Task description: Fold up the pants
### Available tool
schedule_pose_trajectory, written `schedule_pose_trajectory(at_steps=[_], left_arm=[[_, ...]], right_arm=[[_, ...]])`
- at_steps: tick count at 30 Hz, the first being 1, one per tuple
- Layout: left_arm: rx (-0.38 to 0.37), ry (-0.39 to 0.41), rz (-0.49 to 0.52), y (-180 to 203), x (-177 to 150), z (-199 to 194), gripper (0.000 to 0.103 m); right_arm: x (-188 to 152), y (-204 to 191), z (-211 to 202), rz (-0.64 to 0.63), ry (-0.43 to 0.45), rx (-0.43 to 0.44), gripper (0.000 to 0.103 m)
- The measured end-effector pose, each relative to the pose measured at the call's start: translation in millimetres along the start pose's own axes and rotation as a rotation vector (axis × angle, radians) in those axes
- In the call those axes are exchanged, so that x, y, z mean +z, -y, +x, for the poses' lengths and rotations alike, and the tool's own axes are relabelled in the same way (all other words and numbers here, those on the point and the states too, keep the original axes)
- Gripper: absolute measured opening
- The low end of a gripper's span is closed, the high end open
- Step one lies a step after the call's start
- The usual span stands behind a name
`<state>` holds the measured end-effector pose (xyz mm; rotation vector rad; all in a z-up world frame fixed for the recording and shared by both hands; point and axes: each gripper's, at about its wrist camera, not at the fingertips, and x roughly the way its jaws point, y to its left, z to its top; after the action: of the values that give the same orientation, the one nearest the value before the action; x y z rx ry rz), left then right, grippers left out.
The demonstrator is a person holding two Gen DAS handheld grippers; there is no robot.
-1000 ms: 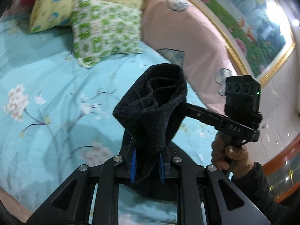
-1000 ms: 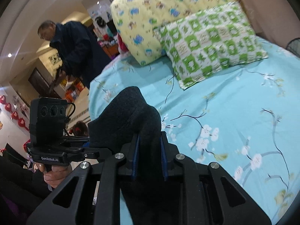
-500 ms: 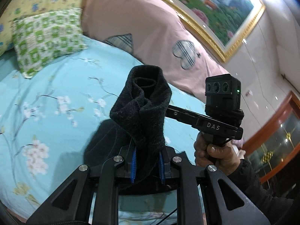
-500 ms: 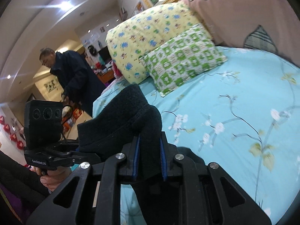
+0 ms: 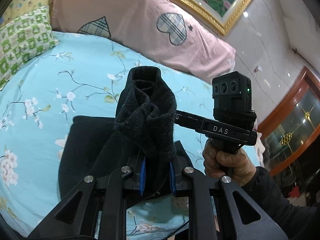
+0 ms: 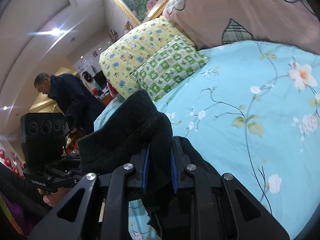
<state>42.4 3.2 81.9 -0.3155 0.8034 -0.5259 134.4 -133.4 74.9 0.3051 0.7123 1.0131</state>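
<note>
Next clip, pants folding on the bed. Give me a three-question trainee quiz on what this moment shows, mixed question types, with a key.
1. True or false: the left tongs are shut on the black pants.
2. Multiple choice: the right tongs hold
A. the green checked pillow
B. the black pants
C. nothing
3. Fill in: the pants' lower part lies on the ____ floral bedsheet.

Key:
1. true, fabric is bunched between the blue pads.
2. B
3. light blue
</note>
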Motion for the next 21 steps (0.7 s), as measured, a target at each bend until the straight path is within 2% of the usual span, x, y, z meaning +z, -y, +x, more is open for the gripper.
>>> schedule_pose_trajectory(at_steps=[12,20,21], left_arm=[[0.012,-0.073,0.062,18.3,-18.2,46.1,0.018],[-0.016,-0.105,0.091,24.4,-25.1,68.4,0.020],[-0.019,-0.111,0.094,25.4,-24.6,71.1,0.020]], right_arm=[[-43.4,37.9,-22.7,0.118,0.032,-0.032,0.020],[-53.2,48.3,-32.6,0.131,0.035,-0.074,0.020],[-54.9,50.5,-34.3,0.141,0.031,-0.085,0.023]])
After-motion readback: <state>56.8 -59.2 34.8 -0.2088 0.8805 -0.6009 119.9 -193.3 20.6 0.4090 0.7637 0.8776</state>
